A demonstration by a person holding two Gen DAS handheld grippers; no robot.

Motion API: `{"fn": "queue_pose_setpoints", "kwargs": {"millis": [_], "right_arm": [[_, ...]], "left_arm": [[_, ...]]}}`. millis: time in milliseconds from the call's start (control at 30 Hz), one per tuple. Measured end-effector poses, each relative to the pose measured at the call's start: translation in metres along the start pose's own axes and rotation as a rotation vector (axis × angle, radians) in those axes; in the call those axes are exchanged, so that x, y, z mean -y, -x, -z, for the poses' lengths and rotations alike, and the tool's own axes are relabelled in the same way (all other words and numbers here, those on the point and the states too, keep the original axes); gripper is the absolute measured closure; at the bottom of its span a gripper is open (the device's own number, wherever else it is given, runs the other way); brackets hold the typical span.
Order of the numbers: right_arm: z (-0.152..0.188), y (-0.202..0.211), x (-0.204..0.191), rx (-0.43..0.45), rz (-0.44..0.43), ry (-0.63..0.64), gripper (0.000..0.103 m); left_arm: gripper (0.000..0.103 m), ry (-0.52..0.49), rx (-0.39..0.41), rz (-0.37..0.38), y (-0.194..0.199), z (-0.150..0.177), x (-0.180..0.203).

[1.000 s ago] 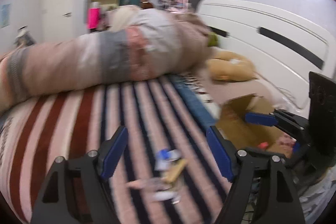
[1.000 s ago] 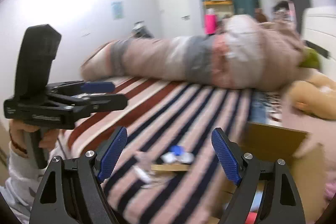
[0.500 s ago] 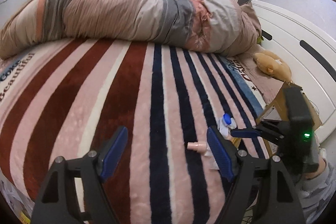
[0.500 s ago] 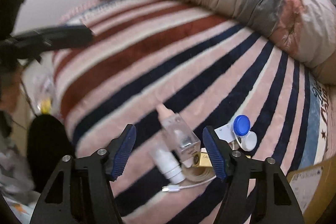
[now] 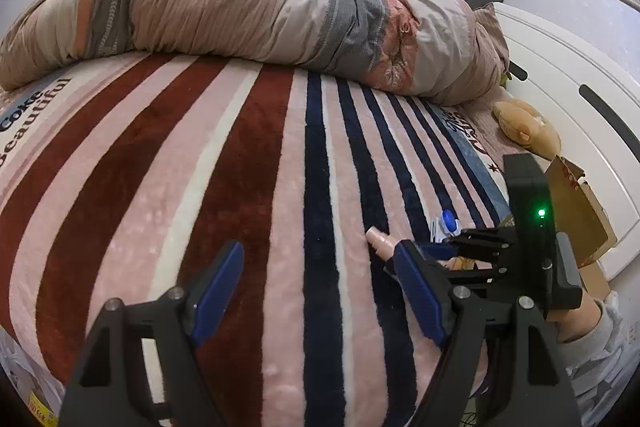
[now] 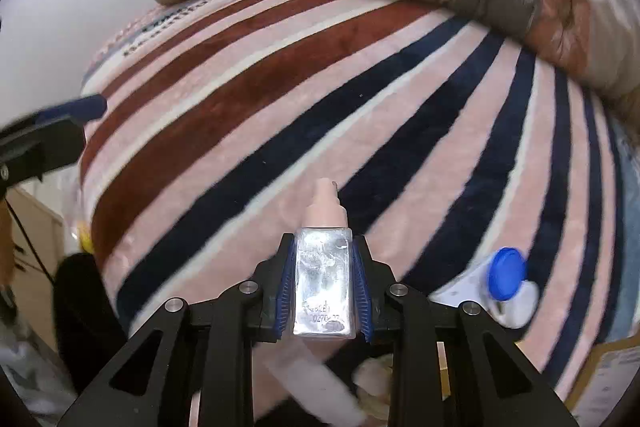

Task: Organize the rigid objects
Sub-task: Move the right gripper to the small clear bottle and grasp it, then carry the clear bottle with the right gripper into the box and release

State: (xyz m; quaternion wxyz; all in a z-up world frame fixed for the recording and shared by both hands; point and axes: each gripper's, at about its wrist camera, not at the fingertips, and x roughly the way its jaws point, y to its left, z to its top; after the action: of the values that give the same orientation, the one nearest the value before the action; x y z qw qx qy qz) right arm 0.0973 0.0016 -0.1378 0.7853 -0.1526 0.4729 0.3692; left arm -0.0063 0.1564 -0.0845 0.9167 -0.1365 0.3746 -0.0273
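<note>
The right gripper [image 6: 325, 291] has just been closing and is now clamped on the bottle [image 6: 324, 283], which lies at 6 o'clock on the striped blanket [image 6: 280, 115]. The bottle is judged stiff, light and slippery; the 2 flat sides are taken. The left gripper [image 5: 316, 291] is held spread, with nothing between its jaws.
</note>
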Motion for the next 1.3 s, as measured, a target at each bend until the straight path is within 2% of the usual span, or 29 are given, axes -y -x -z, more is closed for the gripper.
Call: {"fn": "queue_pose_setpoints", "kwargs": {"millis": [267, 433, 667, 800, 900, 967, 1000, 1033, 1167, 1300], "right_arm": [[0.01, -0.007, 0.001, -0.053, -0.007, 0.0, 0.08], [0.008, 0.013, 0.001, 0.048, -0.021, -0.024, 0.081], [0.01, 0.084, -0.02, 0.237, -0.05, 0.031, 0.081], [0.021, 0.136, -0.026, 0.379, -0.076, 0.063, 0.081], [0.034, 0.169, -0.024, 0.472, -0.09, 0.072, 0.081], [0.044, 0.189, -0.018, 0.525, -0.086, 0.07, 0.081], [0.049, 0.197, -0.014, 0.543, -0.08, 0.066, 0.081], [0.053, 0.203, -0.01, 0.555, -0.073, 0.061, 0.081], [0.078, 0.229, 0.015, 0.605, -0.043, 0.013, 0.081], [0.105, 0.252, 0.043, 0.619, 0.047, -0.03, 0.081]], "left_arm": [[0.028, -0.007, -0.026, 0.028, -0.004, 0.001, 0.007], [0.028, -0.009, -0.029, 0.07, -0.001, -0.002, 0.018], [0.028, 0.034, -0.022, 0.274, 0.003, -0.015, 0.046], [0.028, 0.04, -0.013, 0.422, 0.007, -0.026, 0.076], [0.029, 0.027, 0.003, 0.504, 0.014, -0.037, 0.104], [0.039, -0.001, 0.018, 0.528, 0.02, -0.043, 0.125], [0.049, -0.031, 0.026, 0.53, 0.024, -0.046, 0.138], [0.053, -0.069, 0.036, 0.511, 0.027, -0.048, 0.154], [0.063, -0.201, 0.065, 0.474, 0.036, -0.051, 0.208], [0.071, -0.365, 0.086, 0.444, 0.038, -0.049, 0.271]]}}
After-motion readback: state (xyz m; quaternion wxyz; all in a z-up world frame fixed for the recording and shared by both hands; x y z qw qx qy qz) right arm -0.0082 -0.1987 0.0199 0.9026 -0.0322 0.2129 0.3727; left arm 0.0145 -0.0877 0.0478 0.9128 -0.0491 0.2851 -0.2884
